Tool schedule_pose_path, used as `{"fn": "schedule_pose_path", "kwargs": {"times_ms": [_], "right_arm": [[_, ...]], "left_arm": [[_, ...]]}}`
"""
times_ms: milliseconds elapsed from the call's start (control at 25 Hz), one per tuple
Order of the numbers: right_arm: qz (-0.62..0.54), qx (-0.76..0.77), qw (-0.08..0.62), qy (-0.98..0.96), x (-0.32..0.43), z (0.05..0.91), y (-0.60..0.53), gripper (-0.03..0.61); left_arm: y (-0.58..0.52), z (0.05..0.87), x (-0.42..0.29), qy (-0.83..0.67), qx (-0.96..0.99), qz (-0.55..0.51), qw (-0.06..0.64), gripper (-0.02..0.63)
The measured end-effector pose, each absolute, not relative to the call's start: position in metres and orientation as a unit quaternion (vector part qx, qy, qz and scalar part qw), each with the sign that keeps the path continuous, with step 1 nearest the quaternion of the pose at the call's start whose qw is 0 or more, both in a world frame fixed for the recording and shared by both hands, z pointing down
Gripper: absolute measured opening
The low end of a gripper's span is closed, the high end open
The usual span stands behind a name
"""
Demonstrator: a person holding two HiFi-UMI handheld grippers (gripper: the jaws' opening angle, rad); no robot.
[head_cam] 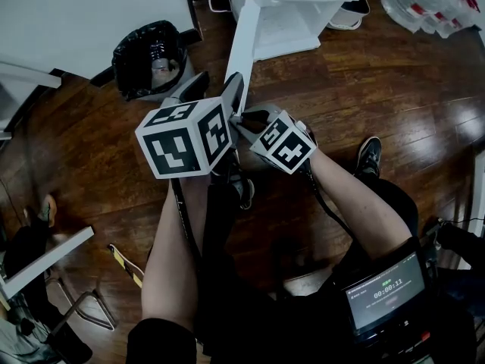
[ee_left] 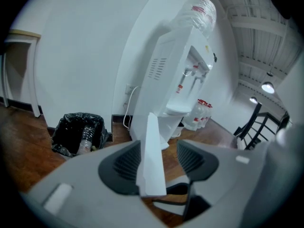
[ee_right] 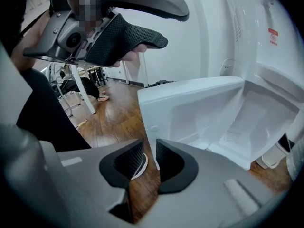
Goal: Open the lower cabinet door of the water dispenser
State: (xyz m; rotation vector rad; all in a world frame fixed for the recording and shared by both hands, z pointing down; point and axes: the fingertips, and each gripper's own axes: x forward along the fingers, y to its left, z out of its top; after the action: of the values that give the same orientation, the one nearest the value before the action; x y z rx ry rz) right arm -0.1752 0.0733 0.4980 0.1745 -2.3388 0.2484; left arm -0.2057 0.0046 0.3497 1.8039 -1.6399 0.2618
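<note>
Standing swung well out from the water dispenser (ee_left: 190, 70), the lower cabinet door (head_cam: 242, 51) was pinched at its free edge by the right gripper (ee_right: 151, 161), while the left gripper (ee_left: 159, 161) was spread loosely astride it. A slip off that thin edge, or hinge strain from uneven pulling, was judged possible.

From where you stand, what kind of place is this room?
Probably a corner of an office or a workroom, not a home kitchen. A water dispenser stands against a plain white wall, spare water bottles wait beside it, and a bin with a black liner stands on the wooden floor.
</note>
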Motion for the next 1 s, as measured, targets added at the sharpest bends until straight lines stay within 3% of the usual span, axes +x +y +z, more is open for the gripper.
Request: {"fn": "schedule_pose_path", "kwargs": {"times_ms": [520,1000], "right_arm": [[0.101,0.052,0.364,-0.924,-0.213,0.495,0.076,0.078],[0.101,0.016,0.351,-0.931,-0.253,0.495,0.072,0.074]], "left_arm": [[-0.003,0.346,-0.219,-0.645,0.682,0.104,0.329,0.258],[-0.018,0.341,-0.279,-0.699,0.634,0.092,0.318,0.258]]}}
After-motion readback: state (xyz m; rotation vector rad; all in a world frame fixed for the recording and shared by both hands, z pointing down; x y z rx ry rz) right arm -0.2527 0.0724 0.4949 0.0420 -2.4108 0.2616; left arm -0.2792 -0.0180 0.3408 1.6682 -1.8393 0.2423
